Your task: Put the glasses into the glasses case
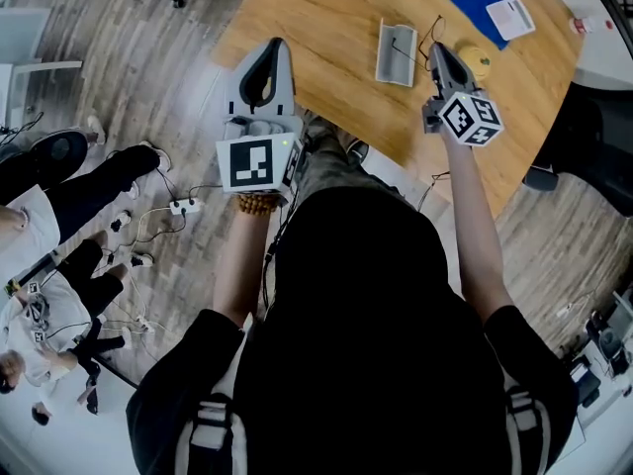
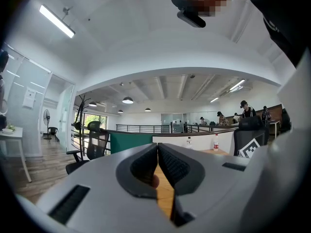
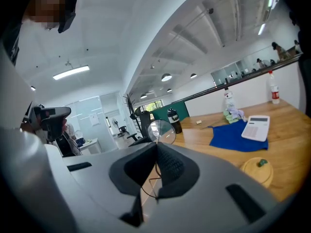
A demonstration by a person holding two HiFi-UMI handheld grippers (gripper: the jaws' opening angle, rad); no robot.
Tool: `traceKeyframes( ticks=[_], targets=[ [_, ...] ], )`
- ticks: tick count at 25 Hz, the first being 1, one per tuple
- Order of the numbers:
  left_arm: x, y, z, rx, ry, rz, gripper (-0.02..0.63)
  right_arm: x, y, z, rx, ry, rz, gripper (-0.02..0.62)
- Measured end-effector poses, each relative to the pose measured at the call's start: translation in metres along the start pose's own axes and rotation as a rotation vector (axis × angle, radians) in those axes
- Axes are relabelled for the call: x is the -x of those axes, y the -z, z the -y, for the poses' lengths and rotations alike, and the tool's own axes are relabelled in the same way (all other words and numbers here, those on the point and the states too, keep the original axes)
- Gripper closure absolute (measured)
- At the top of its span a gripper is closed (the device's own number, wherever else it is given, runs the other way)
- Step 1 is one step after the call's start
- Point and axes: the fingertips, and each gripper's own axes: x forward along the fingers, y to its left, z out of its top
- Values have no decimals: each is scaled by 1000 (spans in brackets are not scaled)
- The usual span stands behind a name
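The left gripper [image 1: 275,49] hangs at the table [image 1: 326,28] edge, jaws together on nothing; one glasses case [image 1: 398,54] lies open on the table, long axis running away from the person; just right of it the right gripper [image 1: 436,49], the nearer, pinches the one pair of glasses [image 3: 162,131] by the wire frame.

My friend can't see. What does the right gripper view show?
The right gripper is shut on thin-framed round glasses that poke up above its jaws. Behind is a wooden table with a blue cloth and a white calculator.
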Motion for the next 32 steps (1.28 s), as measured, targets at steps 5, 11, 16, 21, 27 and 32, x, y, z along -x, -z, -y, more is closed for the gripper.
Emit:
traceKeyframes(
  ticks=[5, 11, 16, 21, 27, 32],
  targets=[
    [2, 2, -6, 8, -17, 3, 583, -15, 20, 10, 3, 27, -48, 581],
    [1, 7, -13, 9, -29, -10, 583, -30, 38, 17, -2, 47, -93, 581],
    [-1, 10, -16, 14, -32, -15, 583, -39, 51, 22, -4, 61, -124, 581],
    [-3, 13, -20, 14, -28, -26, 583, -45, 61, 24, -4, 71, -151, 581],
    [-9, 15, -21, 15, -25, -31, 583, -49, 70, 28, -8, 77, -178, 581],
    [-11, 16, -23, 15, -25, -34, 583, -51, 75, 24, -10, 68, -199, 581]
  ],
)
